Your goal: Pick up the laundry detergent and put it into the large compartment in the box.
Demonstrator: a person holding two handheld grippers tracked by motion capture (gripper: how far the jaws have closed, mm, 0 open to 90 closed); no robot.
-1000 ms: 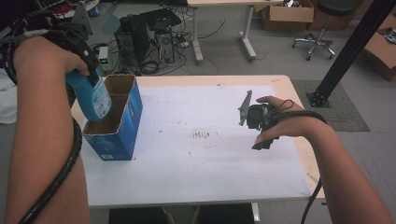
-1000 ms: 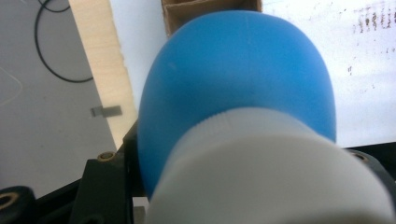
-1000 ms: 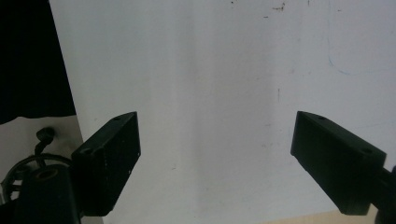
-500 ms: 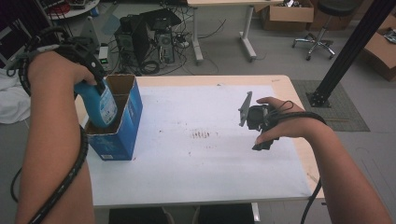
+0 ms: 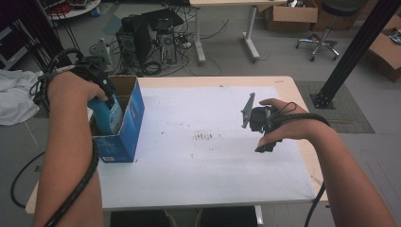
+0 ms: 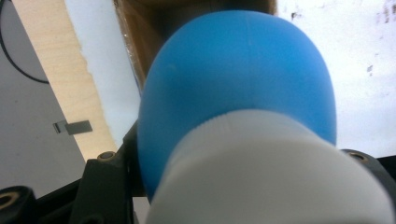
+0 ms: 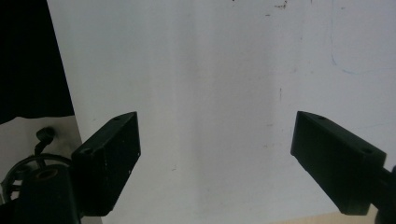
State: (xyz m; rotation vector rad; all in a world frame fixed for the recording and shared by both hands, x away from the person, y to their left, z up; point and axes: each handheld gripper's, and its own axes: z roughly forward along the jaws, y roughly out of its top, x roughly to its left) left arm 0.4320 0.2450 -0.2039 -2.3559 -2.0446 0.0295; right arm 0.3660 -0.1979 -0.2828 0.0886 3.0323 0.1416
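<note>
Where the white tabletop (image 5: 198,161) meets its left edge, I see the open blue cardboard box (image 5: 124,124) standing. My left tongs (image 5: 101,92) squeeze a blue bottle (image 5: 108,113) with a white cap (image 6: 266,177), and the bottle sits partway down inside the box. My right tongs (image 7: 217,163) are spread wide over the bare tabletop, holding nothing.

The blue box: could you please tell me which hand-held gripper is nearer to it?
Left. The left hand-held gripper holds a blue bottle inside the blue box; the right hand-held gripper hovers across the table.
</note>
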